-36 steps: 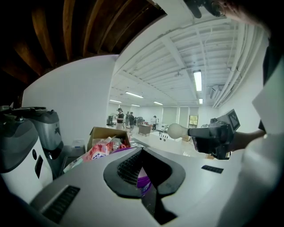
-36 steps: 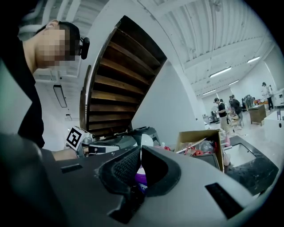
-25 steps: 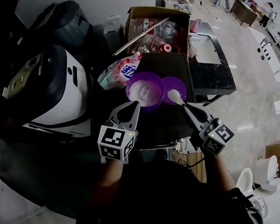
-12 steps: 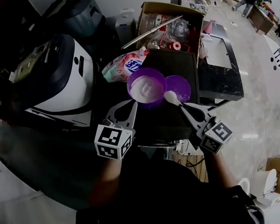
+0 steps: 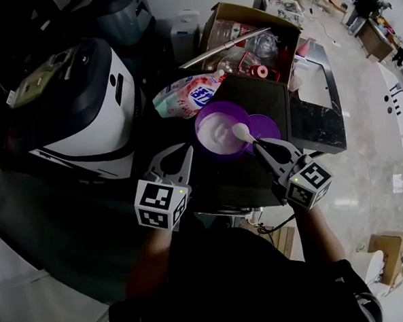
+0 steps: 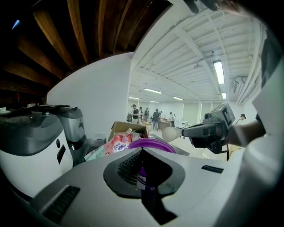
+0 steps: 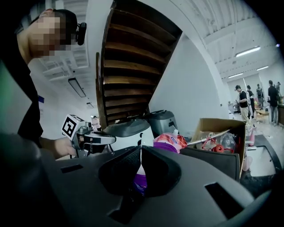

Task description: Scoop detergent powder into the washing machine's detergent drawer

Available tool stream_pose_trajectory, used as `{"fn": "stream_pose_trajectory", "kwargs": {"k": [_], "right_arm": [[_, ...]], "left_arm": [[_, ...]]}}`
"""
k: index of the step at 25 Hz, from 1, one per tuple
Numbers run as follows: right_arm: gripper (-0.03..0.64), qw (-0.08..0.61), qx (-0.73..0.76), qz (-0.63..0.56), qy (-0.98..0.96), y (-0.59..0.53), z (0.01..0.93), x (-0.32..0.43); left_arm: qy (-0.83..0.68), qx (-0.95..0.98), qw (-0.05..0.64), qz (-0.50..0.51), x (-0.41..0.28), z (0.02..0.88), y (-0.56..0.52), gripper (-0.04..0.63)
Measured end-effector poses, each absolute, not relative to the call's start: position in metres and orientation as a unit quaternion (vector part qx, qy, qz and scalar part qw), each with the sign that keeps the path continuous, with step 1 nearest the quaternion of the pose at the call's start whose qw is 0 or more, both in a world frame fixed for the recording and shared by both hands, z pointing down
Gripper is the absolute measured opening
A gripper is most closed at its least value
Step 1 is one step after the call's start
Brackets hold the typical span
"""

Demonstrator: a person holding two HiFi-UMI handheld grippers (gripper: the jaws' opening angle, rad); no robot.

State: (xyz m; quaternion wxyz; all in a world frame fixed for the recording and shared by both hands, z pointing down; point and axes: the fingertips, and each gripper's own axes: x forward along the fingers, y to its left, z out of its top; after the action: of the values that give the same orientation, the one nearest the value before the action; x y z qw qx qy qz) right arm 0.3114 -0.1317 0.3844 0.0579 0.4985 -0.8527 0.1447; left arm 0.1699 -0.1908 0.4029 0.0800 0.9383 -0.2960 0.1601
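Observation:
A purple tub [image 5: 217, 132] of white powder stands on the black tabletop [image 5: 252, 96], with its purple lid [image 5: 267, 127] lying just to its right. My right gripper [image 5: 258, 145] is shut on a white spoon [image 5: 241, 130], whose bowl hangs over the tub's right rim. In the left gripper view the spoon [image 6: 169, 134] shows above the tub [image 6: 153, 142]. My left gripper [image 5: 187, 148] is shut with nothing in it, its tips close to the tub's near-left wall. A pink and white detergent bag [image 5: 187, 95] lies behind the tub.
A white machine with a dark lid [image 5: 82, 110] stands at the left. Behind the tabletop is a cardboard box [image 5: 248, 35] of bottles with a metal rod across it. A black-rimmed basin [image 5: 313, 92] is at the right, with pale floor beyond.
The right gripper carried the spoon leftward, from over the lid to over the tub's right rim. The left gripper stayed shut beside the tub. The head view shifted.

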Motion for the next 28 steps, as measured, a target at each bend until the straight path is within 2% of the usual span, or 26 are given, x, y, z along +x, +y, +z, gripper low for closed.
{"fn": "stream_pose_trajectory", "kwargs": {"k": [15,28], "right_arm": [[0.02,0.262,0.434,0.12,-0.853,-0.174,0.413,0.29],[0.02,0.38,0.372,0.097,-0.841,-0.192,0.428,0.294]], "left_arm": [[-0.278,0.942,0.11,0.155,0.159,0.423,-0.209,0.009],[-0.271,0.94,0.125,0.164,0.154,0.437,-0.203,0.009]]}}
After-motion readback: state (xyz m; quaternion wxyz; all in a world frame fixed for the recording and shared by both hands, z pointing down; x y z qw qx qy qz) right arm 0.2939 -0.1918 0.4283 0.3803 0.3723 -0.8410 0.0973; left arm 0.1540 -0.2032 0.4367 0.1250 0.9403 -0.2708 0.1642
